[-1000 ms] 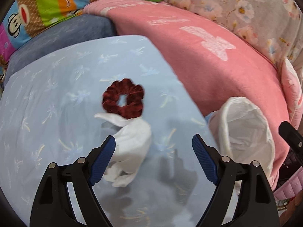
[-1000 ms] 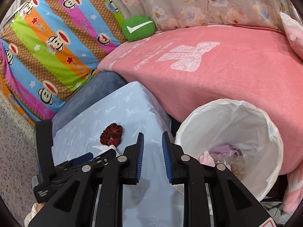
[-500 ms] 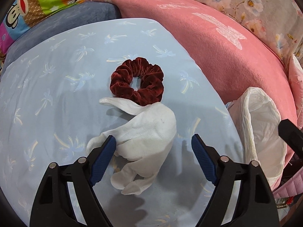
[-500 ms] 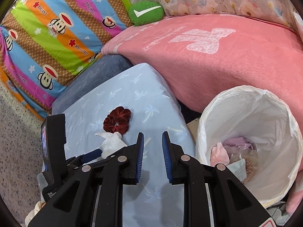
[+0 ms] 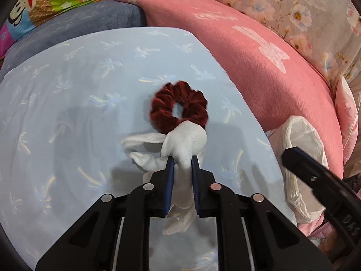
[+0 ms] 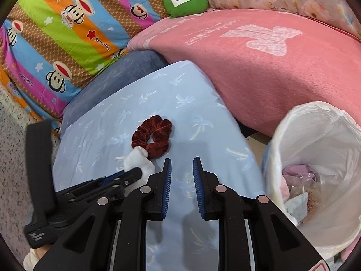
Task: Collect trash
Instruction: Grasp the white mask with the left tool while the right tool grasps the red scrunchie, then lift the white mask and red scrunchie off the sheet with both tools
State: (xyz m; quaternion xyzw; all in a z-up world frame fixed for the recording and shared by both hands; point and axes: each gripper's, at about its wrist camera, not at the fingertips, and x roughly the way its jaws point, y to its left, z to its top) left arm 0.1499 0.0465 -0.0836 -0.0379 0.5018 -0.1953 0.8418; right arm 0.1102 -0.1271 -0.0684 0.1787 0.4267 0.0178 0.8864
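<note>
A crumpled white tissue (image 5: 187, 142) lies on the light blue pillow (image 5: 67, 103), touching a dark red velvet scrunchie (image 5: 179, 110) just beyond it. My left gripper (image 5: 182, 164) is shut on the tissue, which bulges out past the fingertips. From the right wrist view the tissue (image 6: 137, 162) and scrunchie (image 6: 153, 136) show left of centre, with the left gripper (image 6: 133, 171) on the tissue. My right gripper (image 6: 181, 164) hovers above the pillow, its jaws nearly together with a narrow gap and nothing between them. A white-lined trash bin (image 6: 315, 164) with several scraps inside stands at the right.
A pink blanket (image 6: 259, 67) rises behind the pillow and bin. A striped monkey-print cushion (image 6: 67, 33) and a green plush (image 6: 185, 2) lie at the back left. A dark blue cushion (image 6: 117, 76) sits under the pillow. Speckled floor (image 6: 13, 158) is at the left.
My left gripper moved forward over the tissue and closed on it; it was wide open before. The right gripper drifted left and down, jaws unchanged.
</note>
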